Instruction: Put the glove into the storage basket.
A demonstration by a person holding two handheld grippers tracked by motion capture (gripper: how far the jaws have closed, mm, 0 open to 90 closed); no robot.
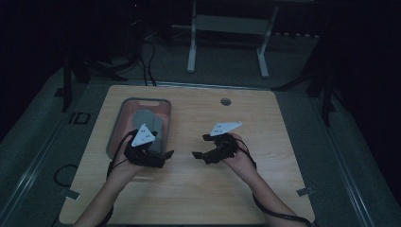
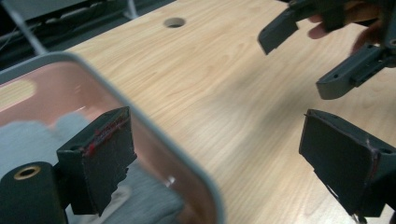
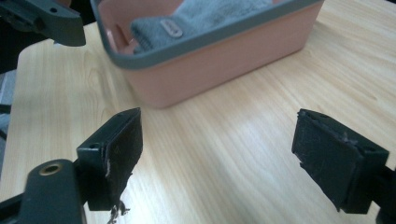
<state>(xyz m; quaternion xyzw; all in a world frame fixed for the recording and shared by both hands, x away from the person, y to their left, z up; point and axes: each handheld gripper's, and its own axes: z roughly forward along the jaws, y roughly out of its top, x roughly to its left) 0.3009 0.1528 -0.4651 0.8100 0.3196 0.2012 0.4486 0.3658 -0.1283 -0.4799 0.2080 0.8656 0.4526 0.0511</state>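
A pink basin [image 1: 118, 118] with a grey rim stands on the left half of the wooden table [image 1: 269, 189]. A folded grey cloth [image 1: 146, 120] lies inside it. My left gripper [image 1: 164, 155] hangs open over the basin's near right corner, with one jaw above the cloth [image 2: 149, 200] and the other above bare table. The rim [image 2: 154, 135] passes between the jaws, untouched. My right gripper [image 1: 201, 145] is open over the middle of the table and faces the basin [image 3: 219, 70] and cloth [image 3: 205, 16]. Nothing sits between its jaws. In the left gripper view, the right gripper [image 2: 308, 56] shows at the top right.
A round cable hole [image 1: 225, 101] sits near the table's far edge. Beyond the table stands a white metal frame [image 1: 227, 23], and dark cables [image 1: 146, 61] run over the floor. Bare wood spreads to the right of and in front of both hands.
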